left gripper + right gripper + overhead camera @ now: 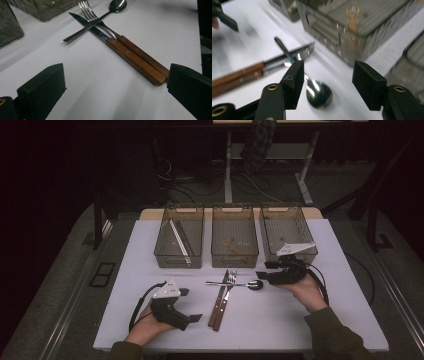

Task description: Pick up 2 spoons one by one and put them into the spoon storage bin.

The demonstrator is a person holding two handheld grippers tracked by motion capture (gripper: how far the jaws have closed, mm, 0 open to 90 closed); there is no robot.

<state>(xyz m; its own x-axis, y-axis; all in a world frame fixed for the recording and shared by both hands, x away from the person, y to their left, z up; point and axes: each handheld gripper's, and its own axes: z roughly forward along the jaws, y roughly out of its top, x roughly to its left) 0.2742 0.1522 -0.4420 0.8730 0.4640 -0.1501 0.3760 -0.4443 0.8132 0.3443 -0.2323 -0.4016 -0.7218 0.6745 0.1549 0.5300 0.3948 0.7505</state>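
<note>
A white table (150, 270) carries three see-through bins along its far edge: the left bin (178, 237) holds long thin sticks, the middle bin (234, 237) something small and brownish, and the right bin (287, 232) looks empty as far as can be told. In front of the middle bin lies a small heap of cutlery. A knife (125, 51) and a fork (105, 27), both with wooden handles, lie side by side and touching, and a spoon (318, 93) lies across their metal ends, its bowl toward the right.

The right gripper (327, 83) hangs just over the spoon's bowl, jaws parted on either side of it and not pressing on it. The left gripper (115, 92) rests low near the wooden handle ends, jaws wide and holding nothing.

The spoon seems the thing to be lifted, and the risks lie in how it sits. Its bowl is smooth and rounded, so jaws closing there may squeeze it out sideways. Its handle rests on the knife and fork, so a dragging lift could scatter both. A grip set too low could also press a jaw tip into the table.
</note>
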